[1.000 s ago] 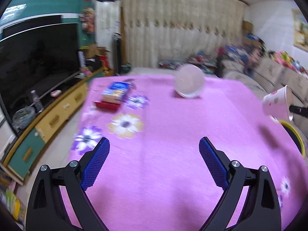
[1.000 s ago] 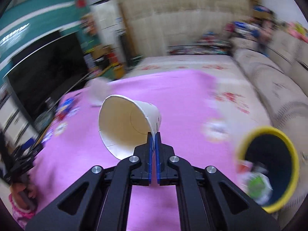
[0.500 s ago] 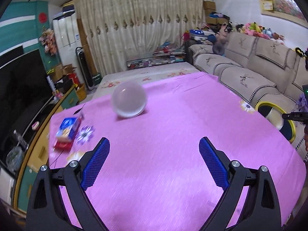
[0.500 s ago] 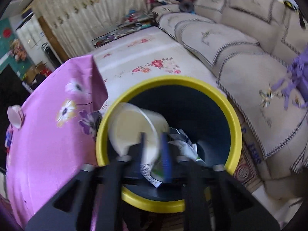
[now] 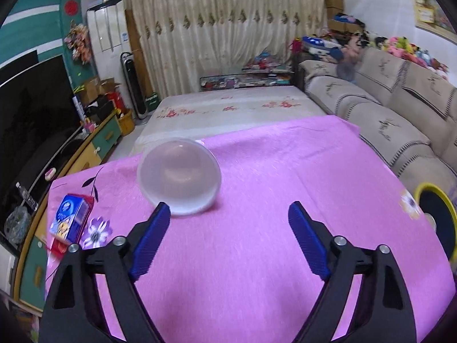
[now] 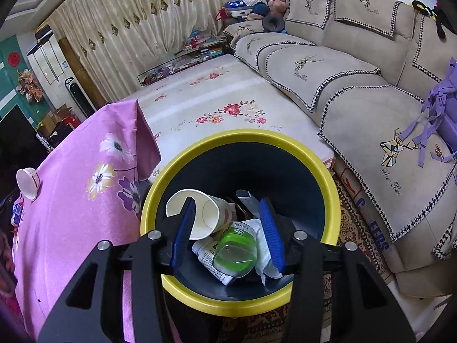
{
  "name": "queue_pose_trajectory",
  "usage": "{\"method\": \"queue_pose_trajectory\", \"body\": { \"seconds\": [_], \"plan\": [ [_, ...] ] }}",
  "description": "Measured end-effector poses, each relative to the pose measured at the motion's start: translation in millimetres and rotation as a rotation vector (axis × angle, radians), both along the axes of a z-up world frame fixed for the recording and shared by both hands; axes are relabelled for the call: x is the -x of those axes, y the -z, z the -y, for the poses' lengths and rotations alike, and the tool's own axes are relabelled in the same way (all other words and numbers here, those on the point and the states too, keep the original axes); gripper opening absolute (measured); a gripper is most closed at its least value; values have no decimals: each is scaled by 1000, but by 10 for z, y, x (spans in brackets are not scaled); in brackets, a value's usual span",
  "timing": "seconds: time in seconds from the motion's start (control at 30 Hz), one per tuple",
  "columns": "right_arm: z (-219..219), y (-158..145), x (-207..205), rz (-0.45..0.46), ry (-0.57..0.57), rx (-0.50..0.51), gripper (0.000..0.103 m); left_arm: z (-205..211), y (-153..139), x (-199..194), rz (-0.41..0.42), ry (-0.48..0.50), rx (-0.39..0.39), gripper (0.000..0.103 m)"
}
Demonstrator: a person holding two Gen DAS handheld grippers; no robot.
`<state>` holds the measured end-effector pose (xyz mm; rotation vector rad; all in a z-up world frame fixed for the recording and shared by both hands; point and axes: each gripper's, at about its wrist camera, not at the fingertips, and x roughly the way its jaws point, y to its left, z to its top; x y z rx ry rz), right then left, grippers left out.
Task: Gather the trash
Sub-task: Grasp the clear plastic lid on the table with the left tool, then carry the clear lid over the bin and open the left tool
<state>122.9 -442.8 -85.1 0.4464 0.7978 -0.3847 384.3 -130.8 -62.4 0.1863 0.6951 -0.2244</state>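
My right gripper (image 6: 227, 223) is open over the yellow-rimmed dark bin (image 6: 240, 140). A white paper cup (image 6: 208, 214) lies loose inside it on a green plastic cup (image 6: 235, 251), a printed wrapper and a tissue. My left gripper (image 5: 228, 223) is open and empty above the pink table (image 5: 257, 257). A clear plastic bowl (image 5: 178, 175) lies upside down just beyond the left finger. A blue and red carton (image 5: 70, 220) lies at the table's left edge. The bin also shows in the left wrist view (image 5: 437, 217).
A beige sofa (image 6: 371, 91) runs along the right of the bin. A floral mat (image 6: 222, 100) covers the floor beyond the table. A TV (image 5: 31, 108) on a low cabinet stands at the left. The bowl (image 6: 27, 183) and the carton also show on the pink cloth (image 6: 71, 214).
My right gripper carried the paper cup from above the table to the bin, opened, and let it fall in. My left gripper swung right across the table toward the clear bowl.
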Motion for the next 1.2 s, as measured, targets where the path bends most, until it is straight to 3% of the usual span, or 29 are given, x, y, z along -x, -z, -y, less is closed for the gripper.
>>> {"method": "queue_pose_trajectory", "body": {
  "seconds": [0.3,0.5,0.63,0.67,0.77,0.93,1.2],
  "plan": [
    [11,19,-13,4,-18,-9,45,127,218,-683,-57,-105,-28,64],
    [20,28,2,7,-24,-9,45,173,352,-976,-87,-156,-58,41],
    [40,30,34,12,-16,-13,45,171,444,-1099,-117,-164,-62,12],
    [45,32,49,14,-15,-14,45,173,462,-1103,-115,-162,-65,11],
    [55,21,104,21,-13,-16,45,192,439,-1042,-88,-140,-83,6],
    [65,-38,223,41,-14,-14,45,339,301,-741,-58,-76,-94,6],
    [60,-197,493,86,-22,3,45,961,-42,242,-15,162,-86,6]
  ]
}}
